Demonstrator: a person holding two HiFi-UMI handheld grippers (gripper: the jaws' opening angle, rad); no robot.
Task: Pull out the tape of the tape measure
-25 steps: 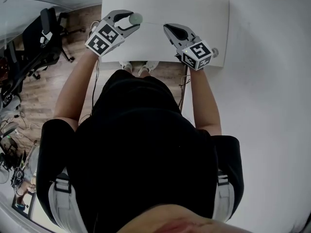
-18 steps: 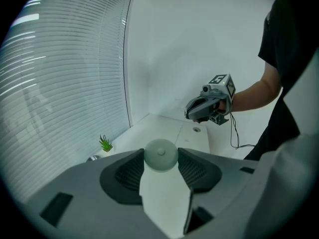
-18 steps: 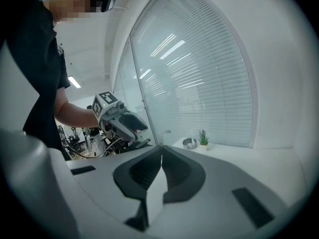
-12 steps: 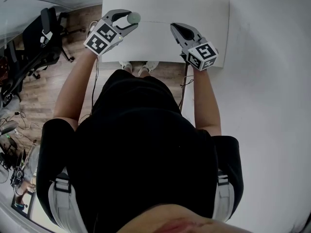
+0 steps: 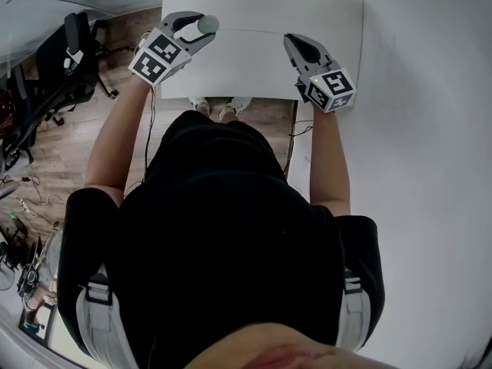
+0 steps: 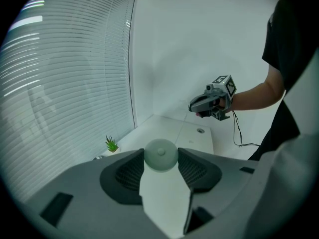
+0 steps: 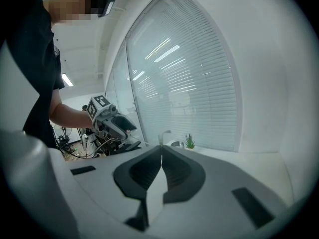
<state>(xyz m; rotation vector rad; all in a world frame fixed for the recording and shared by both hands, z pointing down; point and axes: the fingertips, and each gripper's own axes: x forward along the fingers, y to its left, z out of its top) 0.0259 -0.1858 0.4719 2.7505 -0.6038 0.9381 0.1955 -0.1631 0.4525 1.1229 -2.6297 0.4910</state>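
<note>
A round pale green tape measure (image 5: 207,24) sits between the jaws of my left gripper (image 5: 201,28) above the white table (image 5: 261,71), and the pads press on its sides. In the left gripper view the tape measure (image 6: 160,154) fills the gap between the jaws. A thin tape (image 5: 250,31) runs from it rightwards to the tips of my right gripper (image 5: 291,41), whose jaws are shut on the tape's end. The right gripper (image 6: 203,104) hangs above the table's far side in the left gripper view. My right gripper (image 7: 161,152) shows closed jaws, with the left gripper (image 7: 113,124) beyond them.
A small potted plant (image 6: 111,144) stands at the table's edge by the window blinds. A round cable hole (image 6: 201,131) lies in the tabletop. Black office chairs (image 5: 69,60) and cables stand on the wood floor to the left. The person's feet (image 5: 219,106) show at the table's near edge.
My right gripper has moved rightwards, away from the left one, and the tape between them is longer. The left gripper shifted slightly up and left, still holding the tape measure.
</note>
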